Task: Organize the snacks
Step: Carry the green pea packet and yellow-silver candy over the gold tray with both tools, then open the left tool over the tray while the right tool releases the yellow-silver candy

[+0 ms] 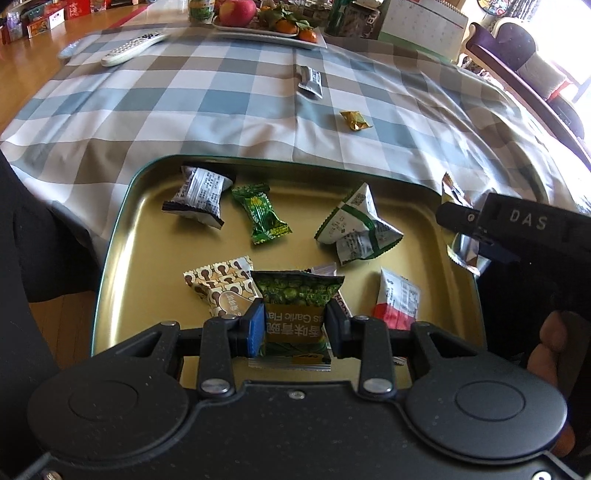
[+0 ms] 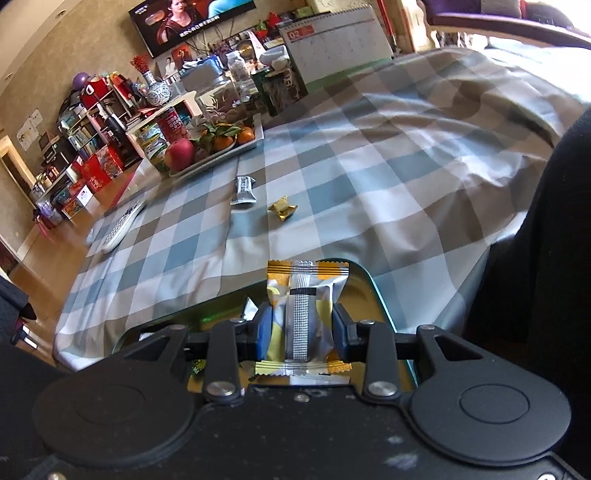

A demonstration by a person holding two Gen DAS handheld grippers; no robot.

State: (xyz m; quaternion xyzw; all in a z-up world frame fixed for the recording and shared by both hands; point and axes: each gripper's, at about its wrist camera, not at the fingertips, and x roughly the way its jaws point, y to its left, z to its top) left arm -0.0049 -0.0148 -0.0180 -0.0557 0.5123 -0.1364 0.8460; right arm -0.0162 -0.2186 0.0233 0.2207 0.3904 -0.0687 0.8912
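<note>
My left gripper [image 1: 295, 325] is shut on a green pea snack packet [image 1: 297, 299] and holds it over the near part of a gold tin tray [image 1: 155, 236]. Several wrapped snacks lie in that tray, among them a green candy [image 1: 260, 214] and a white-and-green pouch [image 1: 356, 229]. My right gripper [image 2: 303, 328] is shut on a yellow-and-silver snack packet [image 2: 306, 295] above the tray's far right corner [image 2: 365, 280]. In the left wrist view the right gripper [image 1: 461, 218] shows at the tray's right edge. A grey bar [image 1: 311, 82] and a gold candy [image 1: 355, 120] lie on the checked cloth [image 1: 221, 103] beyond the tray.
A fruit plate [image 1: 266, 35] with an apple and tangerines stands at the far side, a white remote [image 1: 133, 48] to its left. A desk calendar [image 2: 336, 44], jars and tins crowd the back. A dark sleeve [image 2: 546, 258] fills the right edge of the right wrist view.
</note>
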